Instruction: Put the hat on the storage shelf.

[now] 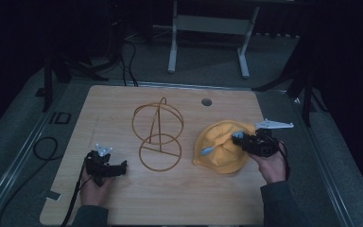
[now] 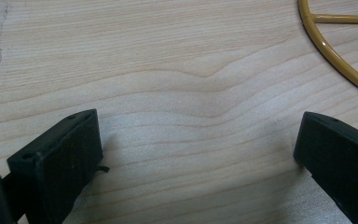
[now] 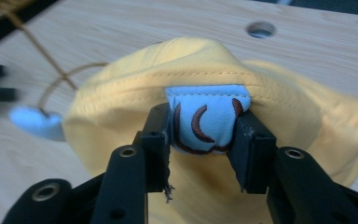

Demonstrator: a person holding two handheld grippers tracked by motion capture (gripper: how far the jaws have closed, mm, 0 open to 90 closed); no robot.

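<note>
Early stage, I'd say: right hand-held gripper (image 3: pixel 204 140) has its jaws pinching the light-blue ear (image 3: pixel 208 120) of the yellow hat (image 1: pixel 223 147) lying right-of-centre on the table (image 1: pixel 123 203), wire stand (image 1: pixel 158 135) bare at centre, left hand-held gripper (image 1: pixel 115 169) wide open, empty, near left.

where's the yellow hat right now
In the high view the yellow hat lies on the table's right half, just right of the wire stand, with the right tool gripping its blue tab.
</note>
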